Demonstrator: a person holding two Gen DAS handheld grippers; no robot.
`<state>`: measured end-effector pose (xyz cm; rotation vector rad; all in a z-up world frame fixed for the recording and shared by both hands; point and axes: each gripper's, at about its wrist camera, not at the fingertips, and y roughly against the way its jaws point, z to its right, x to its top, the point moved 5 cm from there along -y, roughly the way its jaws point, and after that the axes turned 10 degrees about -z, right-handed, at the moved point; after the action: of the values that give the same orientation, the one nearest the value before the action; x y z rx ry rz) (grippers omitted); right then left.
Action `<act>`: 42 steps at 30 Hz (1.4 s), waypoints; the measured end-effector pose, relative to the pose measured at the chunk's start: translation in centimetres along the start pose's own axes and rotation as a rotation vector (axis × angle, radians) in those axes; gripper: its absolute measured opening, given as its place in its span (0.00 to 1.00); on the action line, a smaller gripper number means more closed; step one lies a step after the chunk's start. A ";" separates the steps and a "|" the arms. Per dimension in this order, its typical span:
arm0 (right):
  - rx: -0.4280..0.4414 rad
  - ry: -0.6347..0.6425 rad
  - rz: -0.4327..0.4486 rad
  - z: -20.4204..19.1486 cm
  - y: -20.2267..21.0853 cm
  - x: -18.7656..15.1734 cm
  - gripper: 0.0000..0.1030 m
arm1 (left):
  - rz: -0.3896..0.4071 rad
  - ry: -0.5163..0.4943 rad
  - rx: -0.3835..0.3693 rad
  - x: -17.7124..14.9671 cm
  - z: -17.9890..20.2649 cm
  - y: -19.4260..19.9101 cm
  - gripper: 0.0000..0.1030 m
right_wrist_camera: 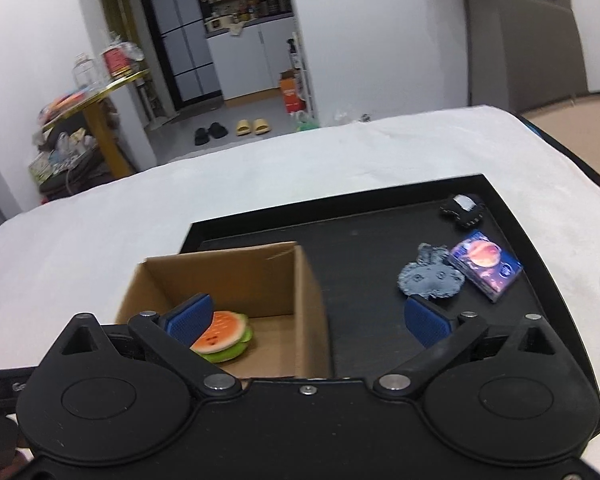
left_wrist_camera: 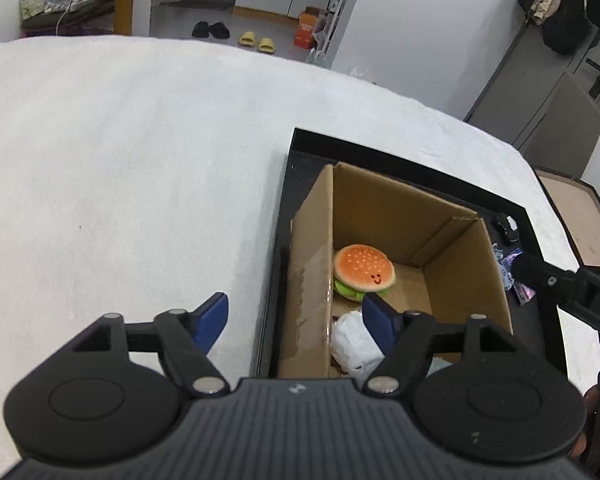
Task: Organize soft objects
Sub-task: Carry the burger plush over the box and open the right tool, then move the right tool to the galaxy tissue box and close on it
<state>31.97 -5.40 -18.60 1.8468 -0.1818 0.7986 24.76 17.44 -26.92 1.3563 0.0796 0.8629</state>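
The left gripper (left_wrist_camera: 294, 320) hangs with its jaws apart and nothing between them, straddling the near left wall of the cardboard box (left_wrist_camera: 312, 240), one blue pad outside over the white cloth and the other over the box's inside. The right gripper (right_wrist_camera: 308, 320) is spread as wide and equally empty, one pad just above the box and the other over the bare black tray (right_wrist_camera: 360, 248). Inside the box lie two soft things already put away: a plush burger (left_wrist_camera: 364, 266) resting against the left wall, and a white, crumpled-looking soft object (left_wrist_camera: 354, 342) nearer the camera, partly hidden by the left gripper's pad. The box stands on the tray, which sits on a tabletop covered in white cloth (left_wrist_camera: 120, 160). Still out on the tray, well apart from the box, are a grey plush (right_wrist_camera: 430, 276), a small dark plush with a white patch (right_wrist_camera: 462, 208) near the far corner, and a colourful printed packet (right_wrist_camera: 486, 266) touching the grey plush. By this showing the job is about half done: two items are boxed, and the grey and dark plush likely remain to be moved; whether the packet counts as soft cannot be told.
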 end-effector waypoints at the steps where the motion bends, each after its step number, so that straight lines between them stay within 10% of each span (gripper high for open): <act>1: 0.000 -0.009 -0.002 0.4 -0.2 0.1 1.00 | -0.011 0.002 0.004 0.1 0.0 -0.3 0.71; 31: -0.199 -0.144 -0.100 14.3 -7.3 1.7 0.86 | -0.088 -0.004 0.063 1.0 1.1 -4.3 0.71; 42: -0.138 -0.232 -0.155 16.6 -10.1 1.8 0.84 | -0.091 -0.011 0.101 1.7 1.8 -5.2 0.71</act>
<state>45.36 -15.19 -28.84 1.7945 -0.2325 0.4531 29.38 17.15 -30.25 1.4404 0.1769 0.7835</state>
